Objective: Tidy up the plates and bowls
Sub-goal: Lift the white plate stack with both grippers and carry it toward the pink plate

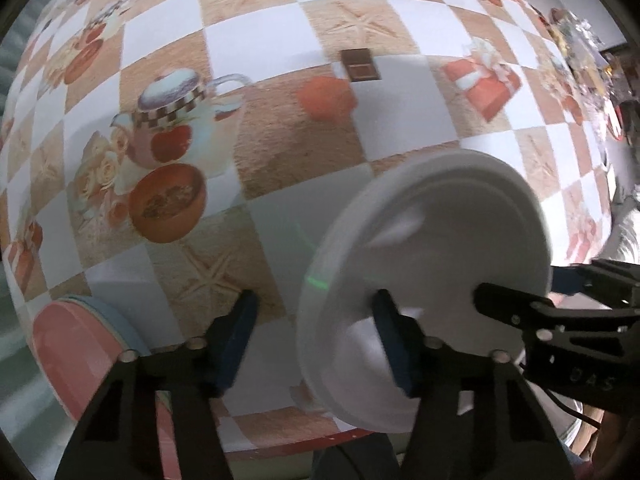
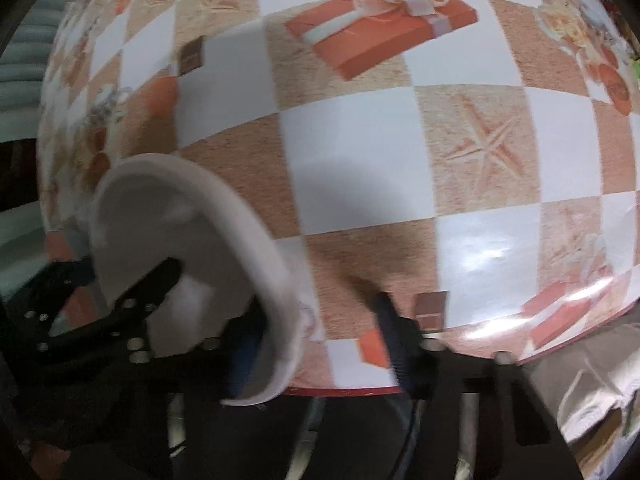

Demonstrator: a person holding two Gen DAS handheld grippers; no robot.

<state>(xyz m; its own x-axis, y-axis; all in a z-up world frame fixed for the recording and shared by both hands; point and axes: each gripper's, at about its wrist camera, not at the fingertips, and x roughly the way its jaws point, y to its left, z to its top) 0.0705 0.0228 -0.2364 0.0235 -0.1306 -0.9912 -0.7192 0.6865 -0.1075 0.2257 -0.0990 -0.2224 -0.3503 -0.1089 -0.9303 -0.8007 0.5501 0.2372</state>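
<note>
White foam plate tilted over printed tablecloth; pink plate stack at left edge. Left gripper points down, right gripper steeply down; both half-open astride plate rim, grip unclear.

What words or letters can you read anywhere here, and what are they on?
"DAS": faint raised letters on the black body of the right gripper, seen in the left wrist view; blurred, so the reading is unsure.
The tablecloth shows only pictures, no words.
The white plate has no writing.
</note>
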